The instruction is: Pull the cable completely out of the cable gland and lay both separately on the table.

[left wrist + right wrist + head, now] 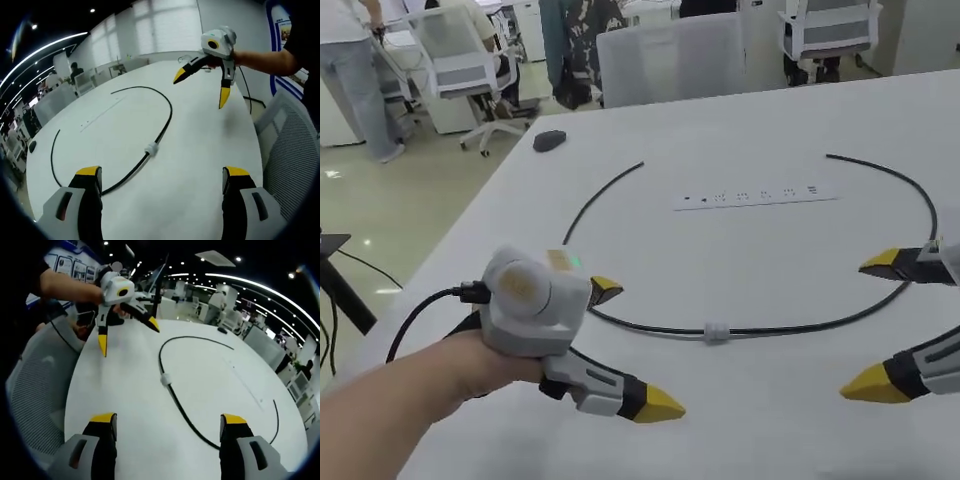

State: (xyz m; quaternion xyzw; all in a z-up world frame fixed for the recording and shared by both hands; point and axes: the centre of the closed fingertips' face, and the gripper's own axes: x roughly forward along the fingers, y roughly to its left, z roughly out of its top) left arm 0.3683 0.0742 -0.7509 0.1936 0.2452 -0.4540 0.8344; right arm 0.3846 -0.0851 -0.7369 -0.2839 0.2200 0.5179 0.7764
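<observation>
Between the two facing pairs of jaws, on the white table (770, 250), the black cable (790, 326) lies in a wide loop, running through the white cable gland (717, 330). Beyond the loop lies a white strip (755, 195); its dark marks are too small to read. A hand (470, 370) holds the left gripper (638, 348) low, its jaws spread and empty. The right gripper (872, 323) is likewise spread and empty.

black cable (620, 178) curved on table, white cable gland (717, 331) threaded on
</observation>
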